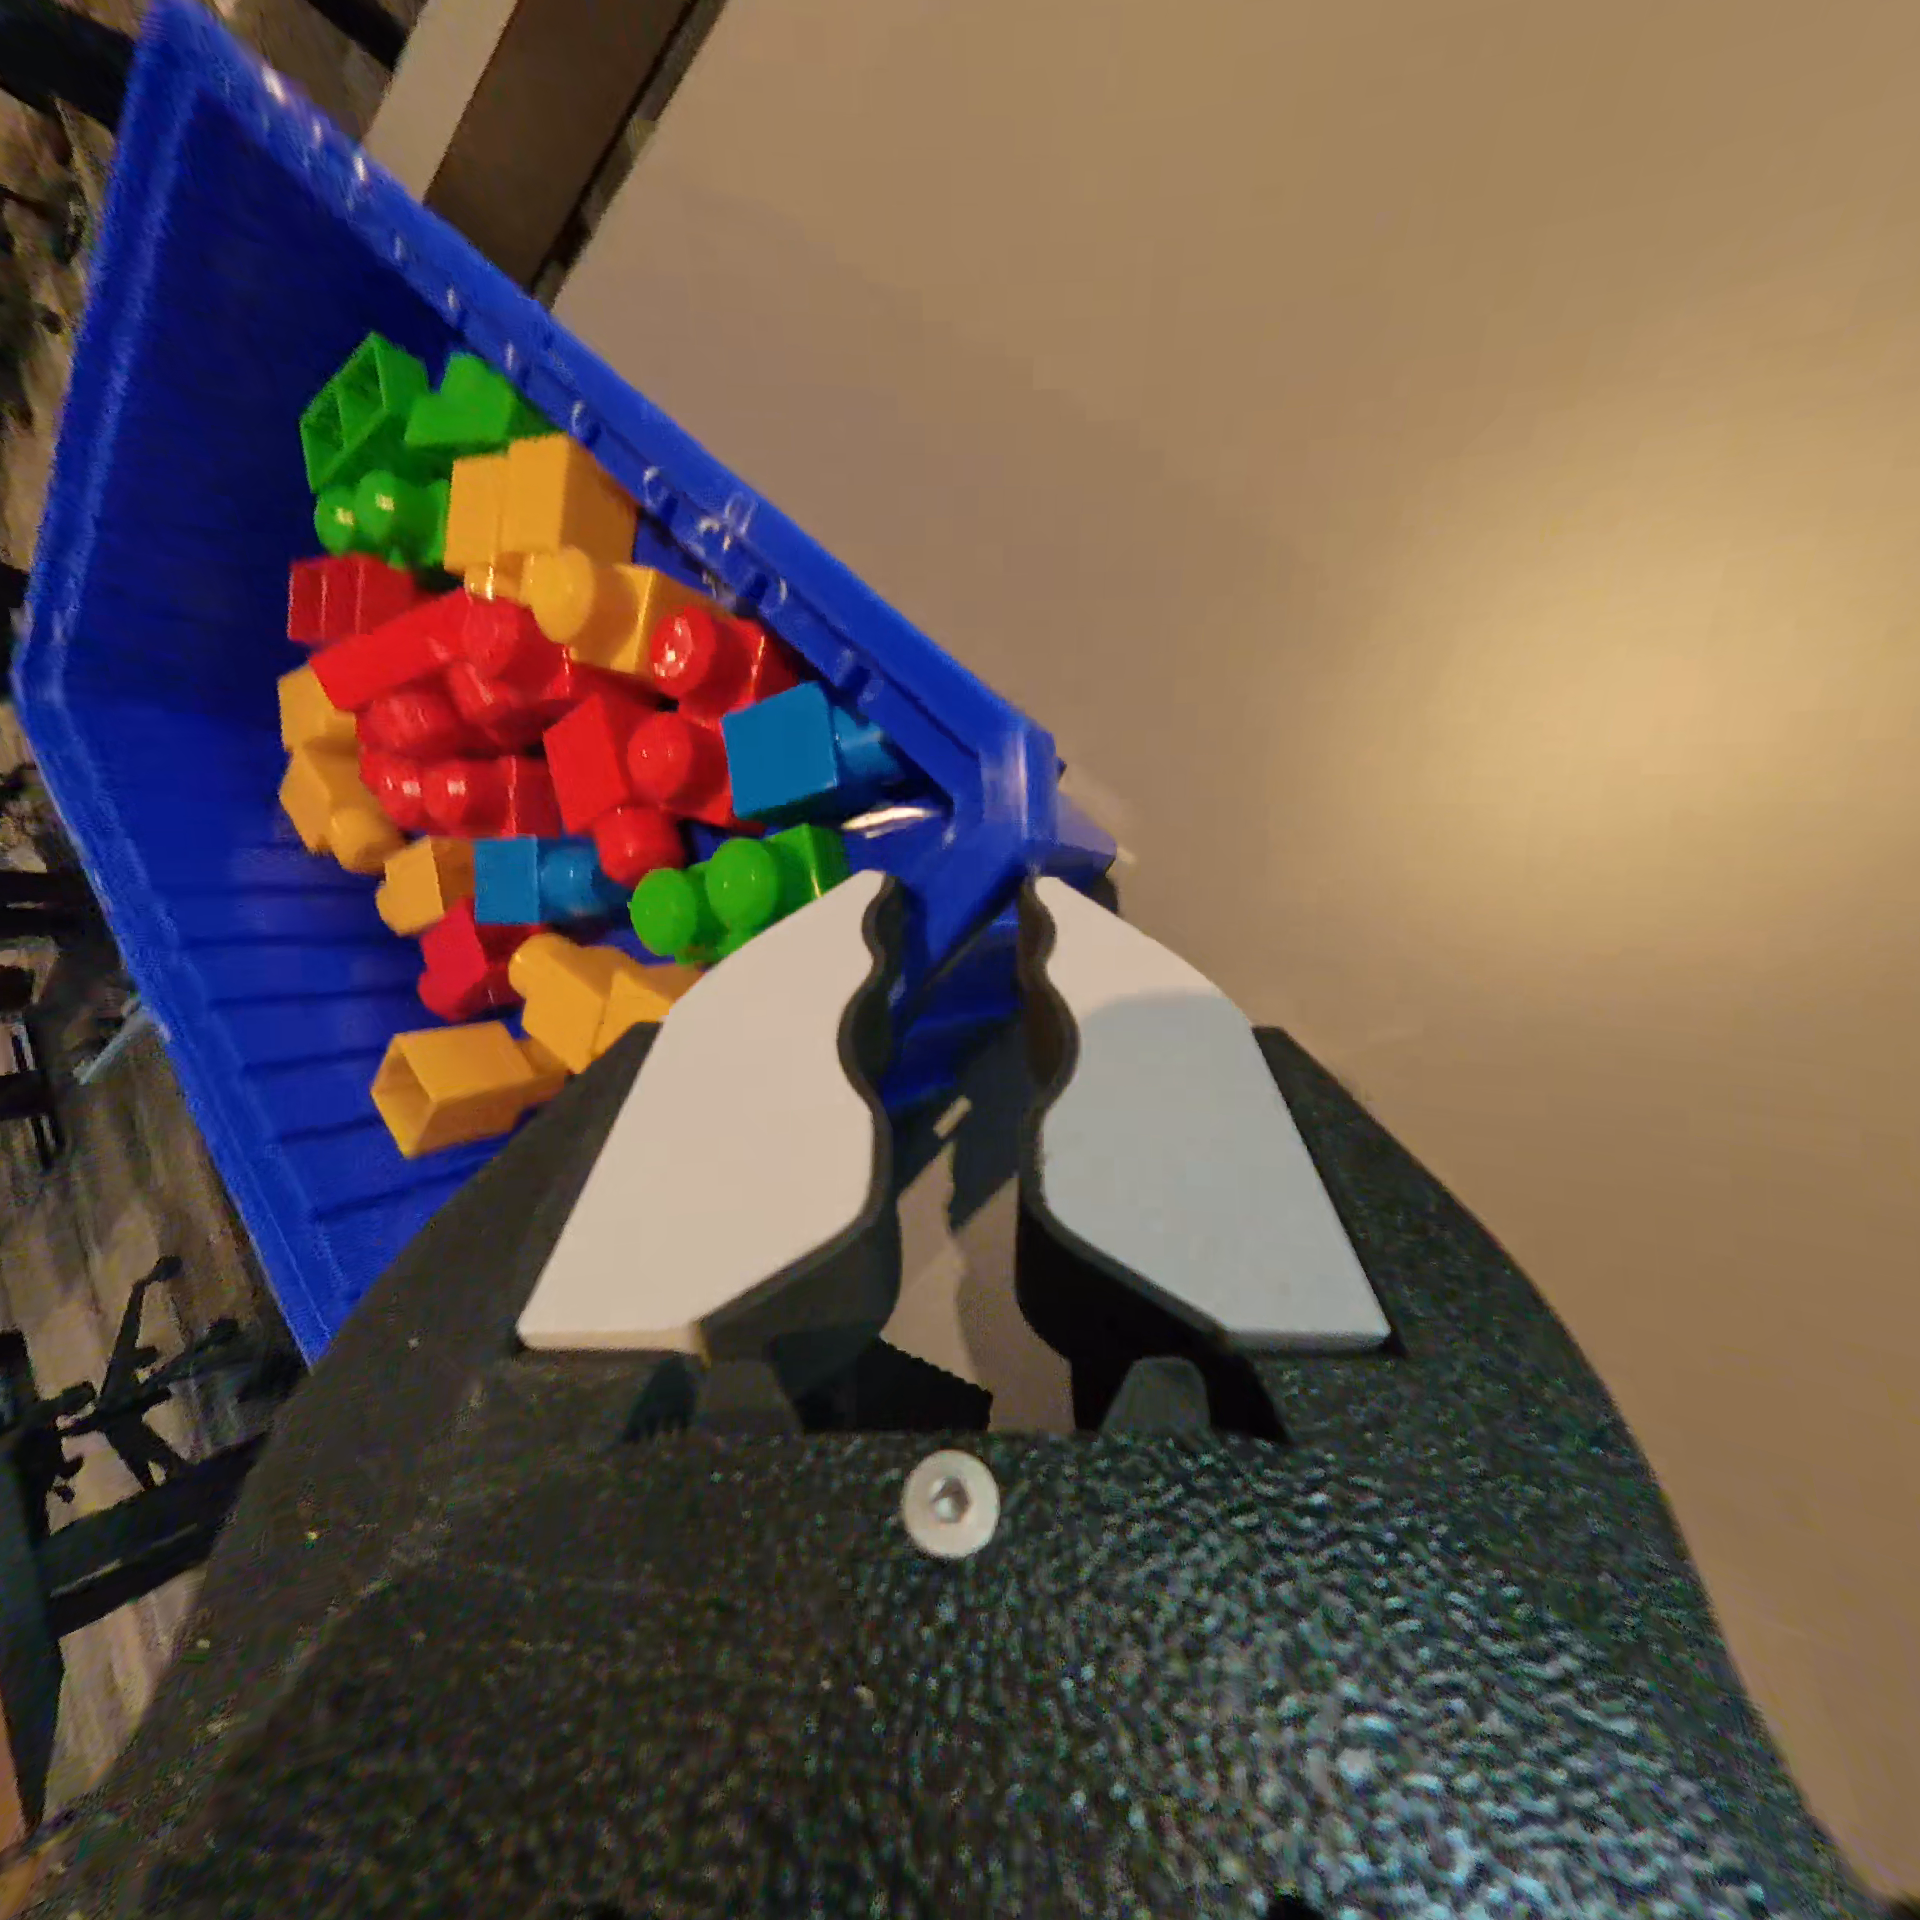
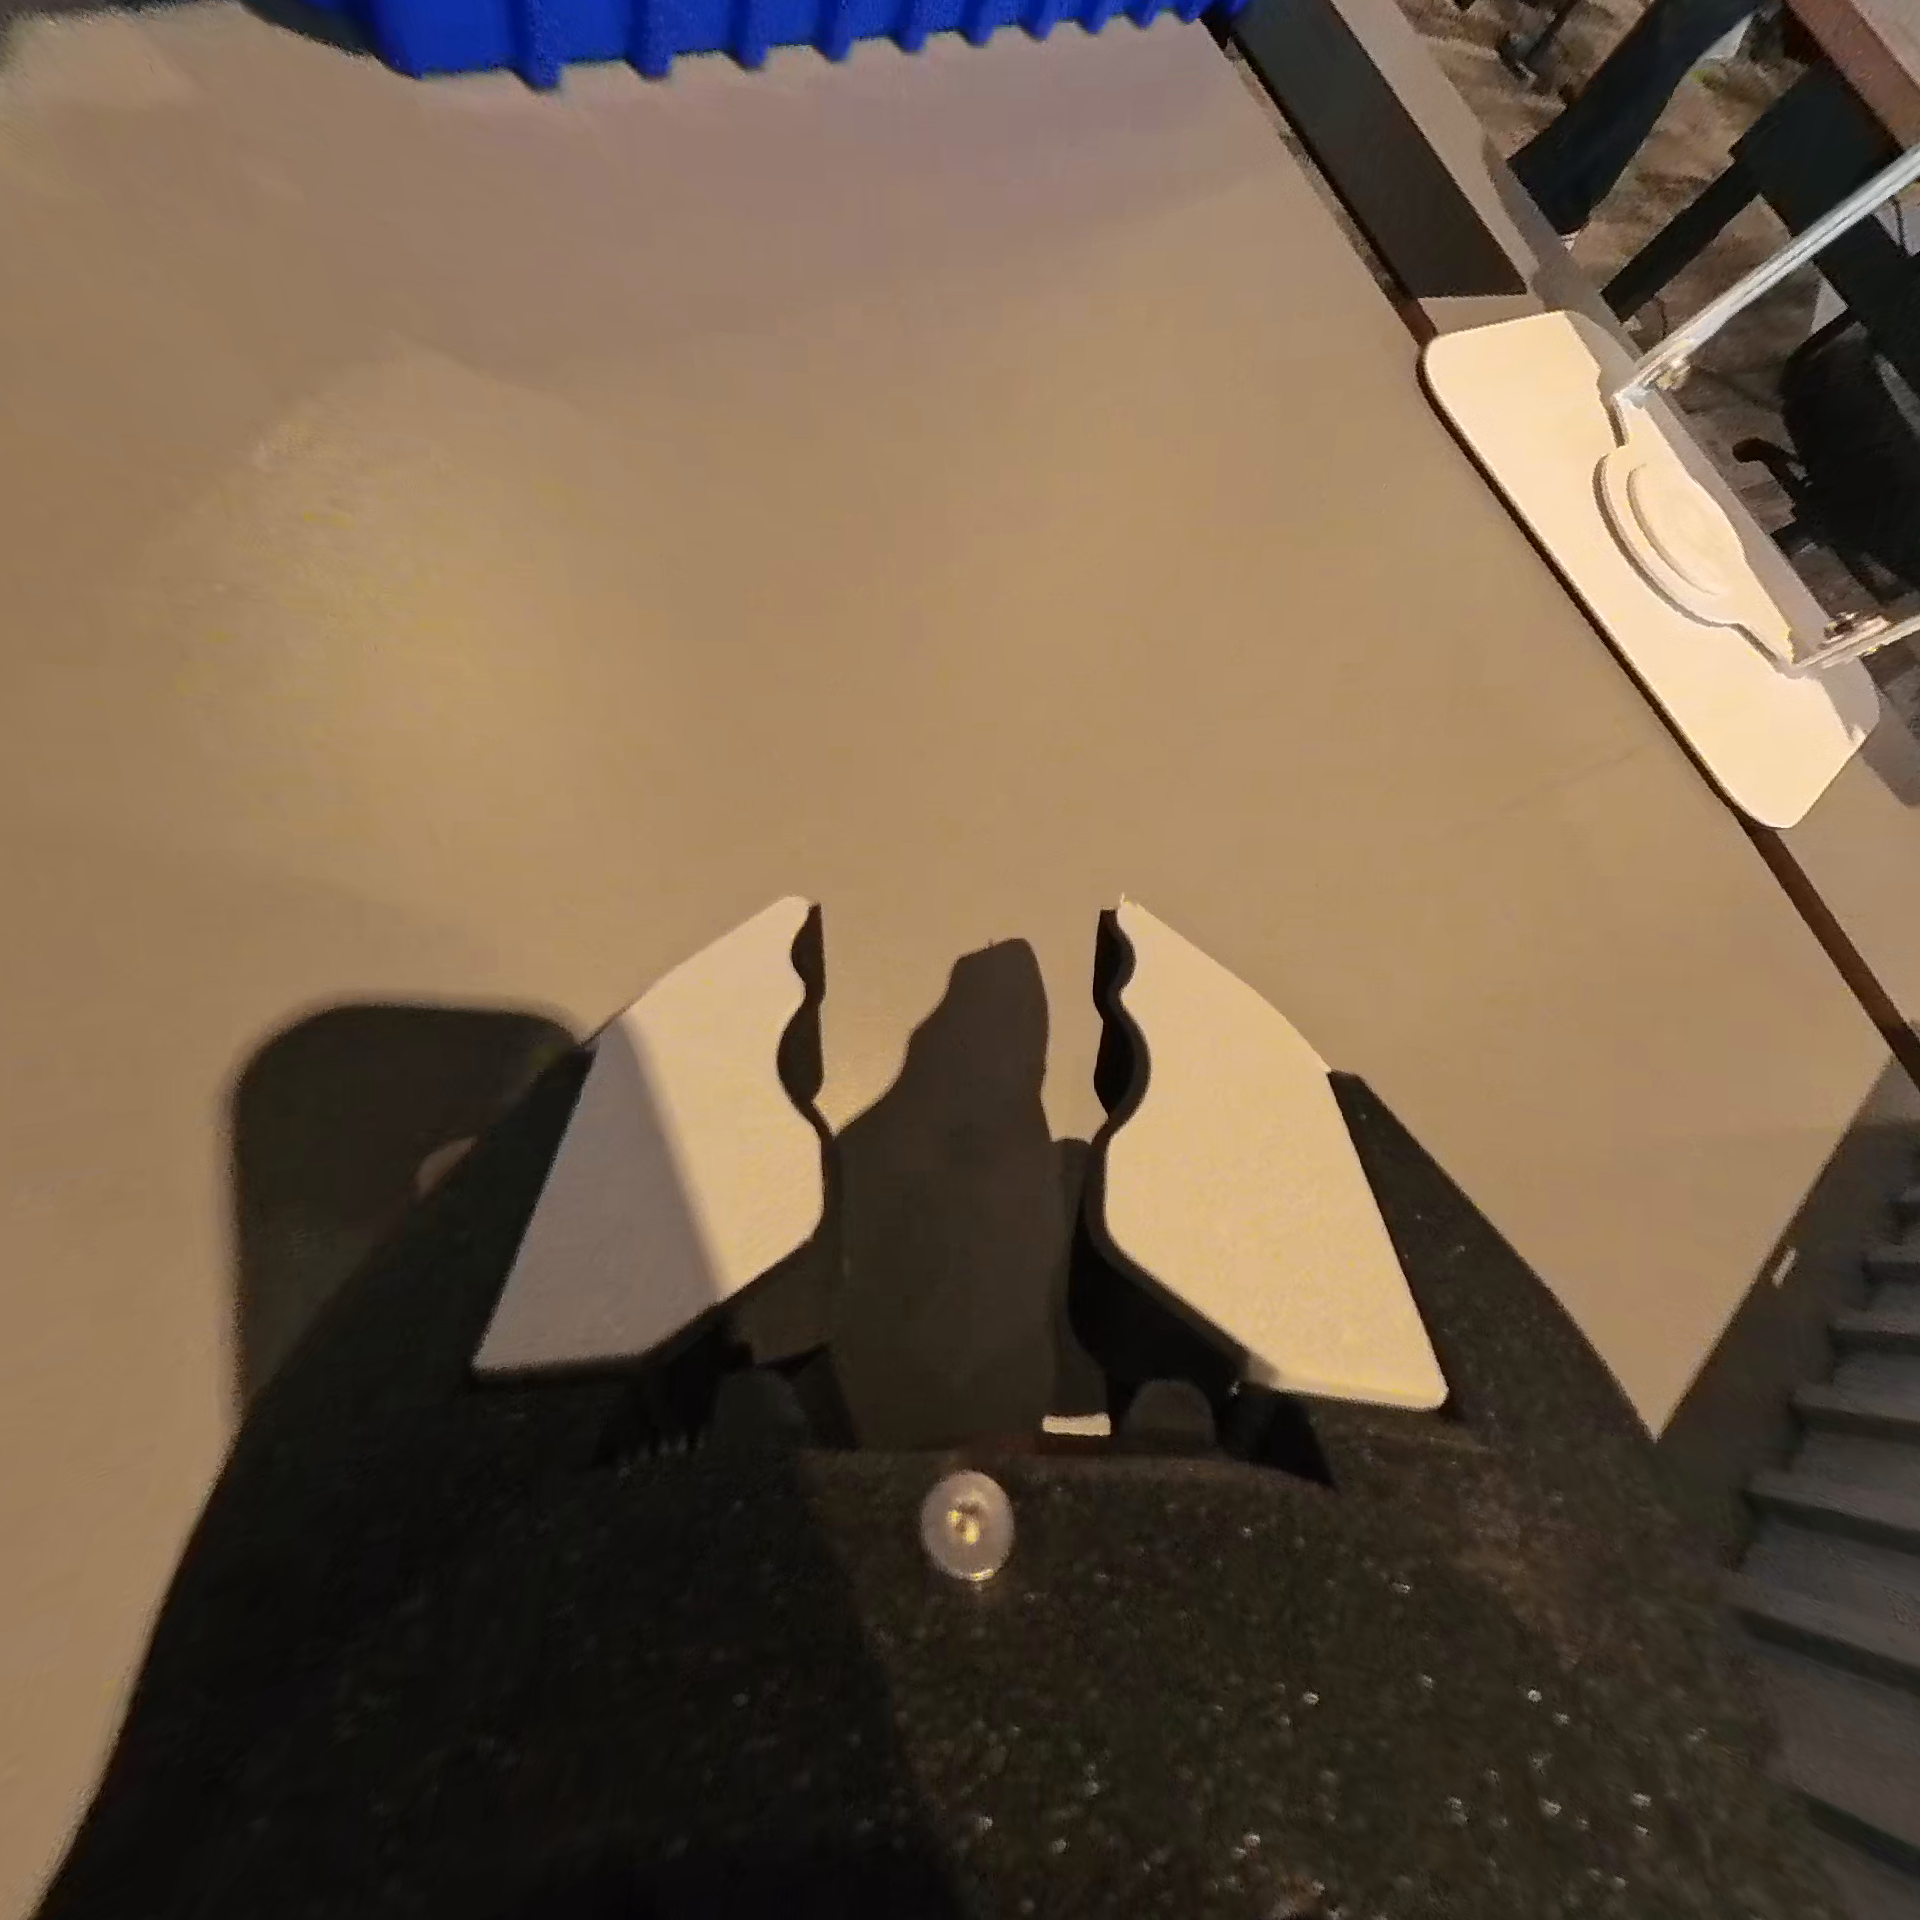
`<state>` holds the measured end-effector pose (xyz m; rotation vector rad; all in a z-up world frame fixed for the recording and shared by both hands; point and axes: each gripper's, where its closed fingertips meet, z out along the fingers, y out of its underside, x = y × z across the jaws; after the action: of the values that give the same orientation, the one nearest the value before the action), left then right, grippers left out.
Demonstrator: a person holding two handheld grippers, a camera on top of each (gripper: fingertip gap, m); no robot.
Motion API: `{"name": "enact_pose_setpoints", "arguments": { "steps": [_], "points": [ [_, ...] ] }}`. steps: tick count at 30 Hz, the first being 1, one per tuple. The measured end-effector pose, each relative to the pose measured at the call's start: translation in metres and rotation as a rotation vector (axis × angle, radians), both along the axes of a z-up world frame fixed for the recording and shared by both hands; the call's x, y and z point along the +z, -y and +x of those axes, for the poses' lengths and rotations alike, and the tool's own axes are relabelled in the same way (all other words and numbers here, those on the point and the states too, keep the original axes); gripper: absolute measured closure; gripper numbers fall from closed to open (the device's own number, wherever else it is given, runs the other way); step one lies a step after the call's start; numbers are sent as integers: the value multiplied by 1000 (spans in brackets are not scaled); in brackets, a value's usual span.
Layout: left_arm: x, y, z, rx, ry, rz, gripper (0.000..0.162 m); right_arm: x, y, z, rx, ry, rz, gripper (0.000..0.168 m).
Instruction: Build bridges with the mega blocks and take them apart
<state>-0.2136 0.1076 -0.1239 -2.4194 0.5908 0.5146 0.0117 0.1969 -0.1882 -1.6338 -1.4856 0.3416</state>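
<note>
A blue plastic bin (image 1: 177,727) holds a heap of mega blocks: red (image 1: 613,758), yellow (image 1: 561,499), green (image 1: 727,894) and blue (image 1: 779,753). The blocks are piled against the bin's right wall and near corner. My left gripper (image 1: 956,894) straddles that corner; its jaws are closed on the bin's rim, and the bin looks tilted. My right gripper (image 2: 961,914) is open and empty, just above the bare beige table (image 2: 727,520). The bin's ribbed blue side (image 2: 831,31) shows at the top edge of the right wrist view.
A white flat base plate with a metal arm (image 2: 1621,582) sits at the table's right edge. The table edge (image 2: 1818,935) runs diagonally past it, with steps (image 2: 1849,1455) below. Dark furniture legs (image 1: 125,1351) stand beyond the bin. Left tips to right tips: about 25 centimetres.
</note>
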Motion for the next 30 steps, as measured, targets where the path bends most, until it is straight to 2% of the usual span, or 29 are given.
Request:
{"name": "enact_pose_setpoints", "arguments": {
  "steps": [7,10,13,15,22,23,27,30],
  "points": [
    [1,52,-36,45,84,-106,135,-1,1,-1,4,7,8,119],
    [23,49,-23,19,193,-12,127,-1,0,-1,2,7,6,119],
    [49,34,-16,6,211,84,124,-1,0,-1,0,6,2,119],
    [51,17,-15,12,195,89,123,-1,0,-1,1,6,2,119],
    [12,-55,-40,112,146,-41,117,-1,0,0,1,6,1,119],
    [6,-63,-42,127,146,-63,110,-1,0,0,1,6,1,119],
    [-13,-74,-52,167,65,-134,114,-1,1,0,7,7,-2,119],
    [-12,-74,-66,239,-7,-115,129,-1,2,-1,15,9,-3,120]
  ]
}}
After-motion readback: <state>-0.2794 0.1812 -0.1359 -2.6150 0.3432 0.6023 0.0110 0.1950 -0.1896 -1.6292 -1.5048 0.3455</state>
